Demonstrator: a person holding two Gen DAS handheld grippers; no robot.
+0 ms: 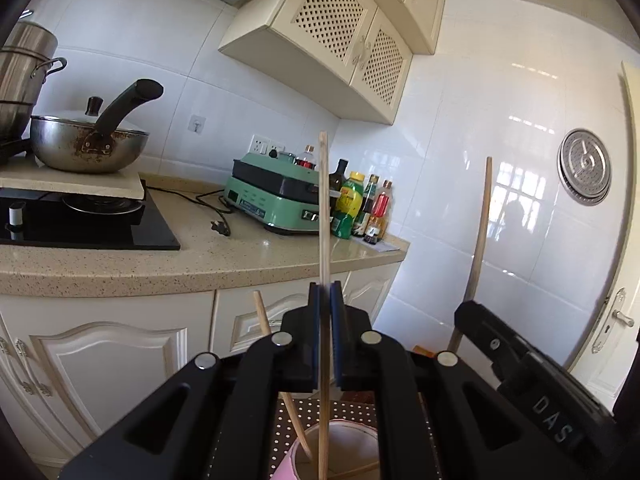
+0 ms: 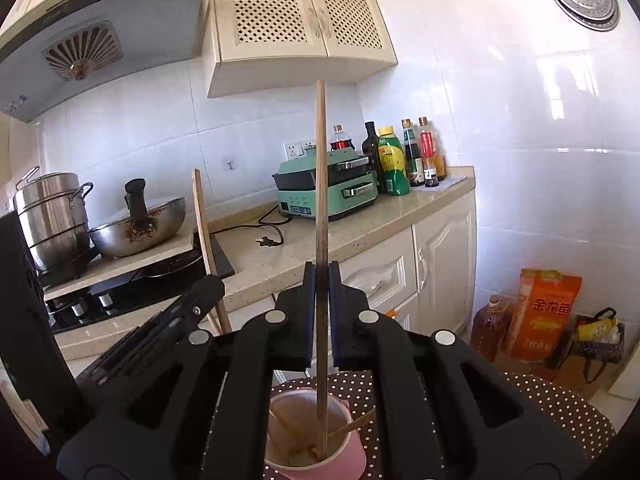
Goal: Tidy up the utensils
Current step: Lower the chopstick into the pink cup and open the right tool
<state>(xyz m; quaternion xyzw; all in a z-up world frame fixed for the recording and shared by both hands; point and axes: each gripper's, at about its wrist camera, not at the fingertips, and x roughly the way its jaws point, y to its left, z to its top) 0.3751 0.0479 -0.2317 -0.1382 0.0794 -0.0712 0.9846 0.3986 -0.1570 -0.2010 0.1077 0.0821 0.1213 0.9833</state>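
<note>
Chopsticks: we hold one upright in each hand, over the pink cup (image 2: 316,432).
Left tongs (image 1: 325,300): clamped on a pale chopstick (image 1: 323,208); its lower end reaches into the cup's mouth.
Right tongs (image 2: 321,280): clamped on a darker chopstick (image 2: 320,176); its lower tip is inside the cup.
Cup: we see it on a dark, white-dotted cloth (image 2: 540,404), with more chopsticks leaning inside.
Neighbour view: we see the right tongs' chopstick (image 1: 478,232) from the left camera, and the left one (image 2: 204,224) from the right camera.
Bench (image 1: 224,256): behind, carrying a wok (image 1: 88,148), green appliance (image 1: 276,196) and bottles (image 1: 362,208).
</note>
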